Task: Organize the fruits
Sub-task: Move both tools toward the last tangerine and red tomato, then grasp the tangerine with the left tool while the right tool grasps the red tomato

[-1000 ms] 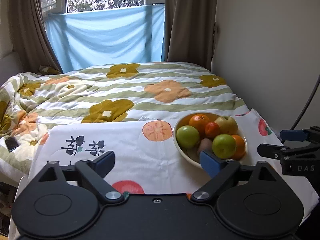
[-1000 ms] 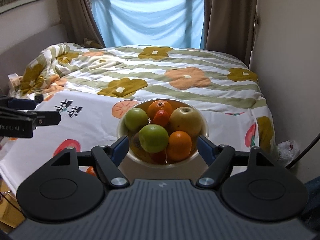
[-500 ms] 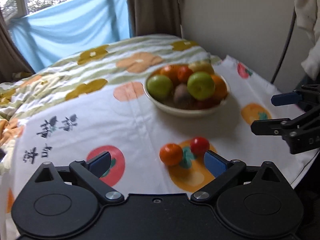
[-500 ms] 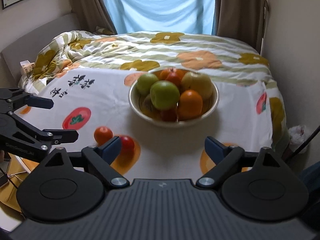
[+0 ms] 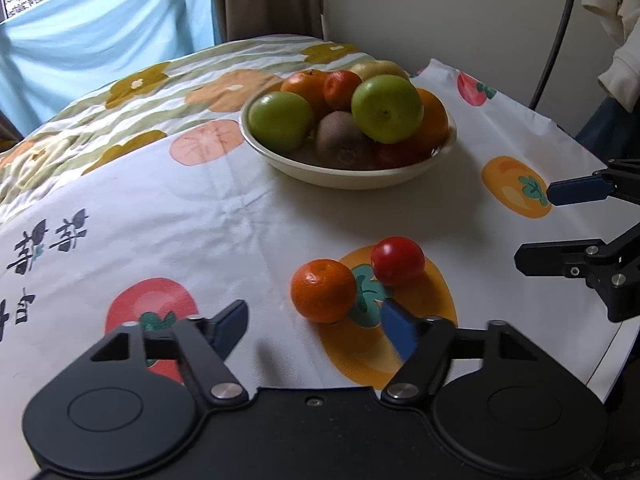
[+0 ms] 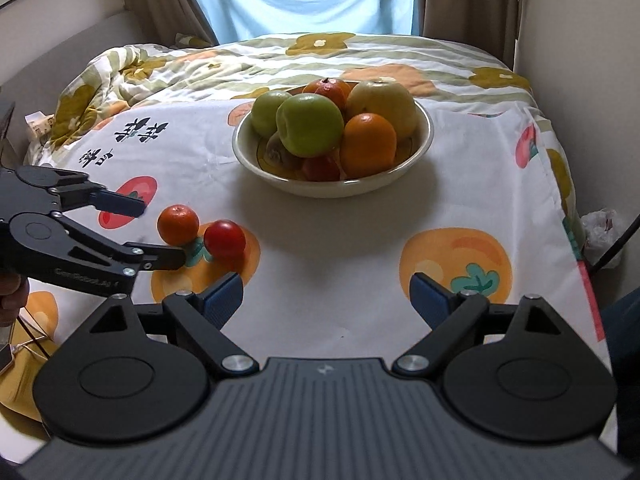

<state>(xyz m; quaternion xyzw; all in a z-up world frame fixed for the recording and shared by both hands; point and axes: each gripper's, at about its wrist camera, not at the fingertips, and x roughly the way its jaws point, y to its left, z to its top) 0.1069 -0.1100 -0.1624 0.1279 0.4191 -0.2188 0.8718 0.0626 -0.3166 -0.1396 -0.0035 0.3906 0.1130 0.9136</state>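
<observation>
A cream bowl point(image 5: 348, 180) point(image 6: 332, 192) piled with green apples, oranges, a kiwi and a yellow apple stands on the white printed cloth. In front of it lie a small mandarin point(image 5: 323, 290) point(image 6: 178, 224) and a red tomato-like fruit point(image 5: 397, 260) point(image 6: 224, 238), side by side. My left gripper point(image 5: 316, 326) point(image 6: 154, 232) points down at the mandarin, which sits just ahead between its fingertips. Its jaws are closing, and the pads are not touching the fruit. My right gripper point(image 6: 326, 298) point(image 5: 556, 226) hangs open over bare cloth, in front of the bowl, with nothing between its fingers.
The cloth point(image 6: 360, 248) covers a table whose edge runs close on the right point(image 5: 616, 360). A bed with a flowered quilt point(image 6: 280, 60) lies behind, with curtains and a blue sheet at the window. A wall and a dark cable point(image 5: 552, 52) stand at the right.
Both grippers have sunk toward the cloth, and the bowl looks nearer. The mandarin and red fruit came into view. The left jaws have narrowed around the mandarin's place; the right jaws widened.
</observation>
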